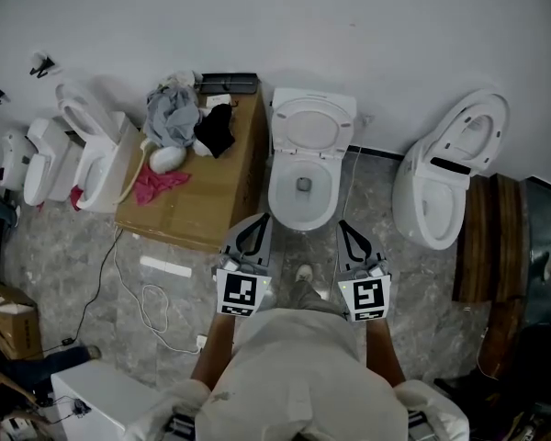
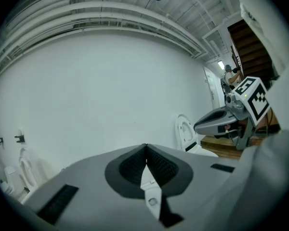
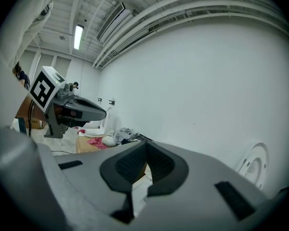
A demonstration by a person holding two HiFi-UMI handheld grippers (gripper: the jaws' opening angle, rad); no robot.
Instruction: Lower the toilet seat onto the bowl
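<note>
In the head view a white toilet stands against the wall, its seat point(image 1: 312, 125) raised upright behind the open bowl point(image 1: 301, 211). My left gripper point(image 1: 263, 219) hovers shut just short of the bowl's near left rim. My right gripper point(image 1: 343, 225) hovers shut at the near right rim. Neither touches the toilet. In the left gripper view the jaws point(image 2: 145, 149) are pressed together with nothing in them, and the right gripper point(image 2: 213, 122) shows beside them. The right gripper view shows its own jaws point(image 3: 145, 146) closed and empty, with the left gripper point(image 3: 84, 110) off to the side.
A cardboard box point(image 1: 202, 196) with a heap of clothes point(image 1: 179, 113) stands right beside the toilet's left. Another white toilet point(image 1: 441, 177) and a wooden bench point(image 1: 485, 237) are at the right. More toilets point(image 1: 87, 154) stand far left. A white cable point(image 1: 147, 301) lies on the floor.
</note>
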